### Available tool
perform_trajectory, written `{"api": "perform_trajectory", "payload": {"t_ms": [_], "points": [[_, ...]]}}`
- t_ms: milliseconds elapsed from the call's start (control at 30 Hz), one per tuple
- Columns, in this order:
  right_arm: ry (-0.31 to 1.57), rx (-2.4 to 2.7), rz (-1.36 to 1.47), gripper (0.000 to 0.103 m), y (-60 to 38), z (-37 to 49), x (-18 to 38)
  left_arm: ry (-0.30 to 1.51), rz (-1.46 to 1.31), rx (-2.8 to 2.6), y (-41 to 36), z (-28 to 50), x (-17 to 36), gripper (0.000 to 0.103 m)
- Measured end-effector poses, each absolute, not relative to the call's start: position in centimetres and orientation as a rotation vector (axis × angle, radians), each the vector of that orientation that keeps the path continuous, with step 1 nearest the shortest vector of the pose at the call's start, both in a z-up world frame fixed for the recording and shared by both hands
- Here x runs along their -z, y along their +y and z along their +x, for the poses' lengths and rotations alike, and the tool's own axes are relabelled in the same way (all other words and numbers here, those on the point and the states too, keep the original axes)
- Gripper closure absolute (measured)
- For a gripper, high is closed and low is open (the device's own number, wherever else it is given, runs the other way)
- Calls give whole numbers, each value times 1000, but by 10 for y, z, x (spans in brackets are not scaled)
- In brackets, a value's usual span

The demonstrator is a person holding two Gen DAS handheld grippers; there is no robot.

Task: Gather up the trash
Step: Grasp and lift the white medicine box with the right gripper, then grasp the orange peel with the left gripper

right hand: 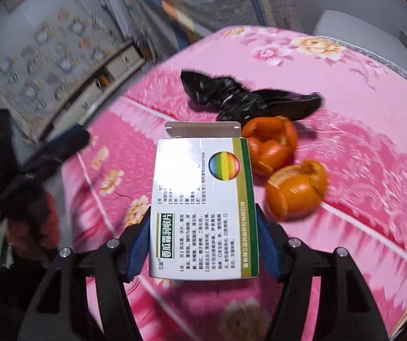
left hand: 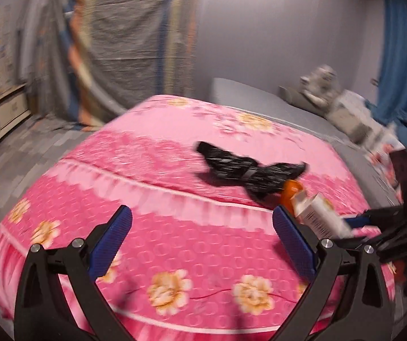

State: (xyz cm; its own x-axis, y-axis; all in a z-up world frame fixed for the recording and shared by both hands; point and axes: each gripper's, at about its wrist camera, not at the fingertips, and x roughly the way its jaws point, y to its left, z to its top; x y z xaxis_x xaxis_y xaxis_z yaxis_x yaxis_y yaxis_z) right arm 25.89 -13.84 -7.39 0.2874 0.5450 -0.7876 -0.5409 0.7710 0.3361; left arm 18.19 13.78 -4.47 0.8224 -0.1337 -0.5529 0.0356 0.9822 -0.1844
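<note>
right gripper [right hand: 203,241] clamped on a white medicine box [right hand: 203,207], blue pads pressing both long sides near its lower end, box sticking forward along the fingers, top flap open at the far end. box is lifted off the pink floral bedspread [right hand: 373,170], pose tilted down toward the bed. left wrist view shows the same box [left hand: 321,216] at the right edge, held by the right gripper [left hand: 354,223] coming in from the right.

left gripper [left hand: 202,241] spread wide, nothing between the fingers, hovering over the near edge of the bedspread [left hand: 175,227], aimed across the bed. it shows blurred at far left in the right wrist view [right hand: 58,147].

two orange peels on the bed just past the box: one [right hand: 271,146] beside the flap, one [right hand: 297,190] nearer. crumpled black plastic bag [right hand: 248,99] lies beyond, touching the farther peel. left view: bag [left hand: 248,170] mid-bed, one peel [left hand: 291,193] peeking behind the box.
</note>
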Motion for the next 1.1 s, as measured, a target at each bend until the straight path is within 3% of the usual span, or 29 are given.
{"api": "perform_trajectory", "payload": {"t_ms": [333,767,800,867,1100], "points": [[805,-520,310,41,-303,205,25,676,-8,446,39,218,48,8],[741,-494,446,41,-362,178,40,822,180,608,-70,261,86,10],[740,-497,452,40,-366,179,41,834,181,595,-73,264,89,11],[737,-495,461,40,-369,177,41,857,175,593,-74,270,93,25],[723,-497,498,40,-381,172,47,894,195,544,-77,286,106,43]]}}
